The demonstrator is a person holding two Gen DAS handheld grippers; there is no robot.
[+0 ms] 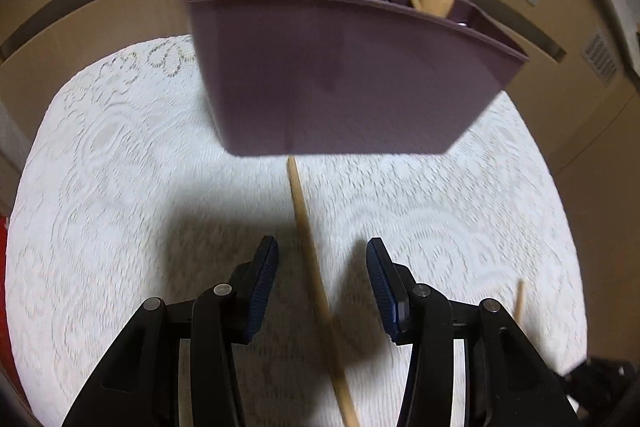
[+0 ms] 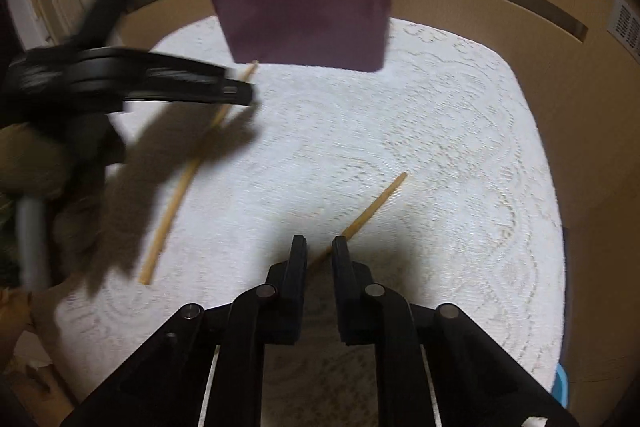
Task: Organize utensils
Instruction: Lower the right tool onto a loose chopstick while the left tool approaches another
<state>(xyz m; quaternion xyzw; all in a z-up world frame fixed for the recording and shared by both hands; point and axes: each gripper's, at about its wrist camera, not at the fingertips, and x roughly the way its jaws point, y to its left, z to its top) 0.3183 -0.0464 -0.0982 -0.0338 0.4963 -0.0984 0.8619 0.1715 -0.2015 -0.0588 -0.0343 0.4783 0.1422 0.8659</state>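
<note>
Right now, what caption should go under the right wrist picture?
Right gripper closes its fingers on one wooden chopstick, another chopstick lies loose, and the purple holder waits.

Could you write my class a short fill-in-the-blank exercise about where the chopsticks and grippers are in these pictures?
1. The utensils stand in a ____ bin.
2. Loose on the lace cloth lie ____ wooden chopsticks.
3. The right gripper has its jaws nearly closed around one chopstick; the left gripper is ____ over the other chopstick.
4. The cloth is ____ in colour.

Missing words: purple; two; open; white
</note>
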